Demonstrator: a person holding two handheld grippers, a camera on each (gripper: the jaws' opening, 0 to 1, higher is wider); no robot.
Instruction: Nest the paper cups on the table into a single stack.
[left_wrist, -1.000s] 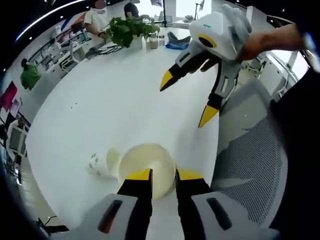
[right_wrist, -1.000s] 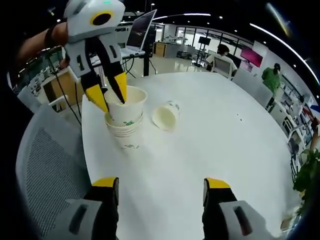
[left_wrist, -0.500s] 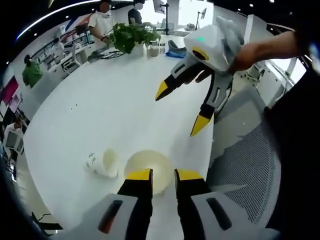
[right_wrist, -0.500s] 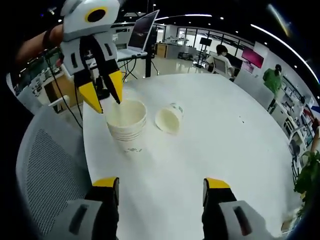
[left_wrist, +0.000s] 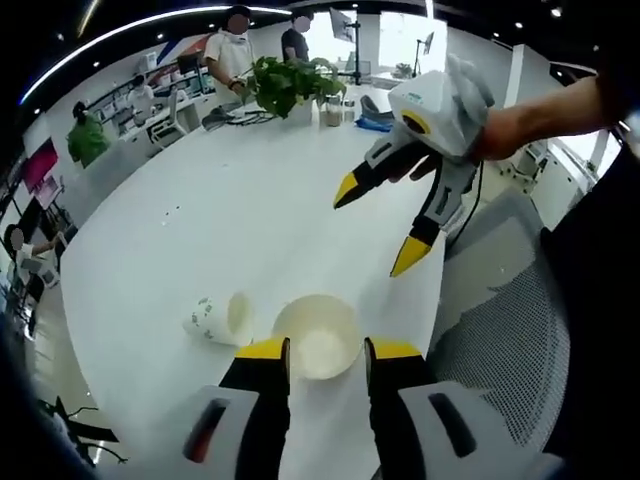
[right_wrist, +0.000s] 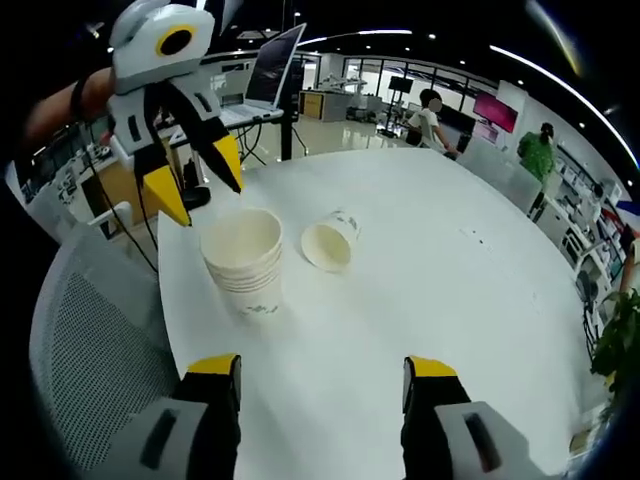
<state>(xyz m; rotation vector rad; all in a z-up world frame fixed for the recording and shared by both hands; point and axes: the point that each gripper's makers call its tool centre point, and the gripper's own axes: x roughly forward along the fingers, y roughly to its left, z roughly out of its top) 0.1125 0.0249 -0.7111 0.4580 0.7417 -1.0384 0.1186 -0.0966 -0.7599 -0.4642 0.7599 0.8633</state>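
Note:
A stack of nested white paper cups stands upright near the table's edge, next to the mesh chair. It shows from above, just beyond my left gripper's jaws. One more paper cup lies on its side close beside the stack, its mouth turned toward it; in the left gripper view this lying cup is left of the stack. My left gripper hovers above the stack, open and holding nothing. My right gripper hangs in the air above the table, open and holding nothing.
A grey mesh chair stands against the table's edge by the stack. The round white table stretches away behind the cups. A potted plant and small items sit at its far side, where several people stand. A laptop rests on a desk behind.
My left gripper, earlier shut on the top cup's rim, has let go, opened and lifted off. The cup has sunk into the stack. The right gripper has stayed open.

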